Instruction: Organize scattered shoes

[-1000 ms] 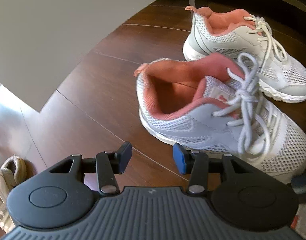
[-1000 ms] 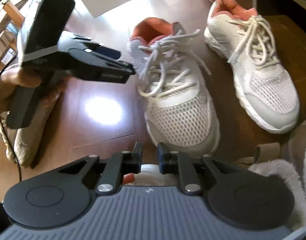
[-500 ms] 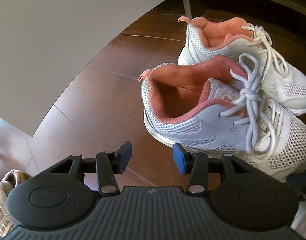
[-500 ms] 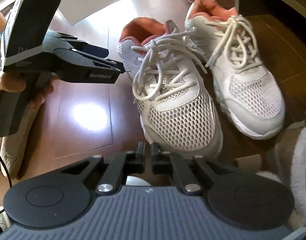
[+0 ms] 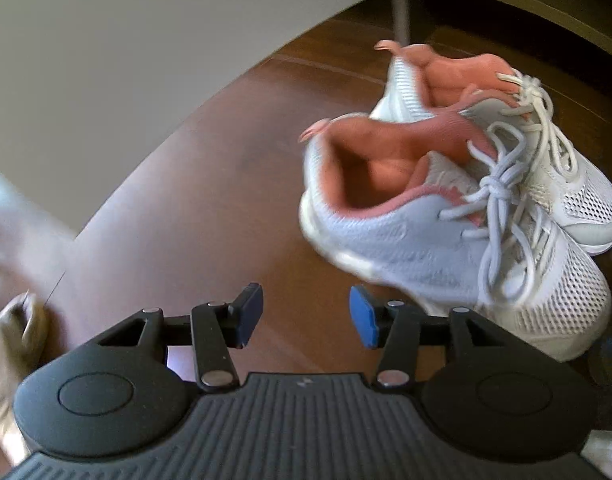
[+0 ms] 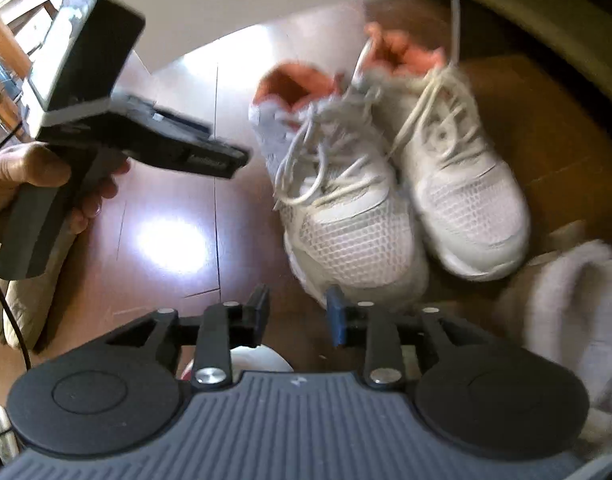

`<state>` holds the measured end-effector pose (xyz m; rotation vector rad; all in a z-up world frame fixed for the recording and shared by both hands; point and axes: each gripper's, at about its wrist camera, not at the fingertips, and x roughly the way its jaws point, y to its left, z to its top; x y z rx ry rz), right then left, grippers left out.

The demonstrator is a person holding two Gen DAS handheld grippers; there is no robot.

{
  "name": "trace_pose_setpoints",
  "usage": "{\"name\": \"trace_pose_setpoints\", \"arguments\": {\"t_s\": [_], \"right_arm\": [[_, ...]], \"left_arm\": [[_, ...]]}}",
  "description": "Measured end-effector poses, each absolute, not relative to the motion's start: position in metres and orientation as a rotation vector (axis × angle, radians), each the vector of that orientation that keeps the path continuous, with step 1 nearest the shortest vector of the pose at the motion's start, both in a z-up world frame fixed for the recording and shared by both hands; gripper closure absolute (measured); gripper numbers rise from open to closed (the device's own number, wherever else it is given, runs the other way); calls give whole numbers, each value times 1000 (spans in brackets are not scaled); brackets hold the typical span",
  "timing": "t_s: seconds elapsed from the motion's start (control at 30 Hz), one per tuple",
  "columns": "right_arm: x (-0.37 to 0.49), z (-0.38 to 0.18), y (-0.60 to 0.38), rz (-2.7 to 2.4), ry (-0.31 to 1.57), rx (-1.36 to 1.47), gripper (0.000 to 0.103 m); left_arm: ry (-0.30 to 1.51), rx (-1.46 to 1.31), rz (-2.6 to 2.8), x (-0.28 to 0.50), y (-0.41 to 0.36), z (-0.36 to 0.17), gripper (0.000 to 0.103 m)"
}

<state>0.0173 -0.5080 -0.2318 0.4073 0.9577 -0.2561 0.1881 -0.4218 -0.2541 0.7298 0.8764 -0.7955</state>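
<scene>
Two white mesh sneakers with salmon lining stand side by side on the dark wood floor, touching. In the left wrist view the near sneaker (image 5: pixel 446 240) lies right of my left gripper (image 5: pixel 306 316), with the far sneaker (image 5: pixel 554 168) behind it. The left gripper is open, its jaws widening a little over bare floor. In the right wrist view, the left sneaker (image 6: pixel 346 224) and the right sneaker (image 6: pixel 462 184) point toes toward my right gripper (image 6: pixel 296 314). Its jaws are opening with nothing between them, just short of the left sneaker's toe. A hand (image 6: pixel 22 184) holds the left gripper (image 6: pixel 234 160) beside that sneaker's heel.
A beige shoe (image 5: pixel 14 344) lies at the far left, also visible as a beige shoe (image 6: pixel 26 300) under the hand. A fluffy white slipper (image 6: pixel 566 320) sits right of the sneakers. A white panel (image 5: pixel 106 60) and a thin metal leg (image 5: pixel 400 12) stand behind.
The near sneaker has closed the gap and now touches its partner. My right gripper went from shut to parted and drew back from the toe. The left gripper stays beside the heel.
</scene>
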Motion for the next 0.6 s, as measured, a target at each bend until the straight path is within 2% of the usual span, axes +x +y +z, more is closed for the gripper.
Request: {"name": "trace_pose_setpoints", "arguments": {"t_s": [0.13,0.2,0.27,0.37,0.47,0.6], "right_arm": [[-19,-187,-519,-320,962,366,68],[-42,-154,-520,-348,946,317,63],[-60,-132,-523,-364,931,290,53],[-102,-86,-525,-390,889,282,45],[-135,-58,-518,-409,860,294,44],[-169,-22,-506,-416,852,243,39]], "left_arm": [[917,695,-706,155,-414,-206,48],[934,653,-695,135,-418,-179,45],[946,609,-689,109,-419,-149,40],[937,598,-691,83,-413,-117,39],[955,491,-681,41,-387,-72,38],[954,451,-699,-2,-371,-46,38]]}}
